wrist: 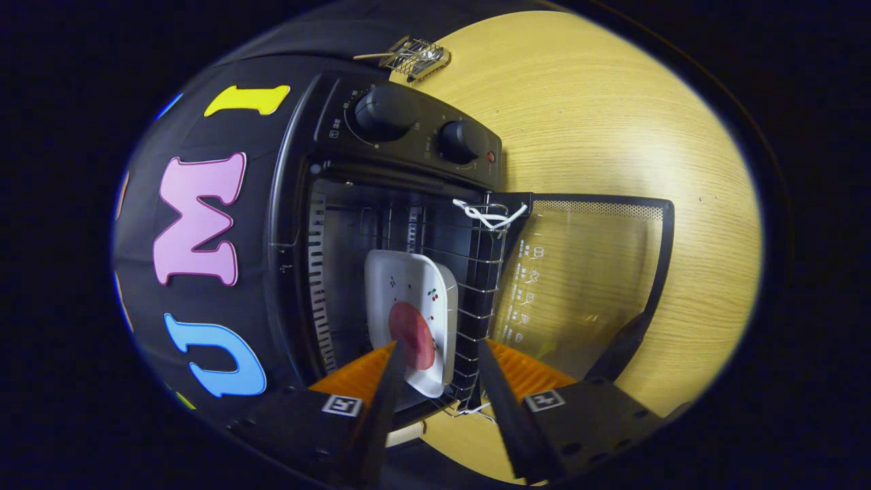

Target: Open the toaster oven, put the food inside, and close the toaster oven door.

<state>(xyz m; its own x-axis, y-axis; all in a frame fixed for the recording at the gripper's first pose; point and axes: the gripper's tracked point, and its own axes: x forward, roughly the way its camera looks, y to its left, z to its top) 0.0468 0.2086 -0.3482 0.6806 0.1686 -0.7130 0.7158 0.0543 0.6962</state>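
The black toaster oven (292, 204) stands open, and its glass door (585, 272) lies folded down flat over the table. Inside, a white square plate (408, 279) rests on the wire rack (486, 272), which is pulled partly out. A round red piece of food (415, 333) lies on the plate's near half. My gripper (439, 346) is open at the oven's mouth, turned on its side. The plate's near edge and the rack's edge sit between the two fingers. One finger (388, 381) overlaps the food's edge and the other finger (500, 388) stands on the rack's far side. Neither visibly presses on the plate.
Two knobs (384, 112) (459, 139) sit on the oven's control panel. A white tie (486, 216) is knotted on the rack's front bar. A small wire holder (415, 58) lies on the light wooden table (612, 122) beyond the oven.
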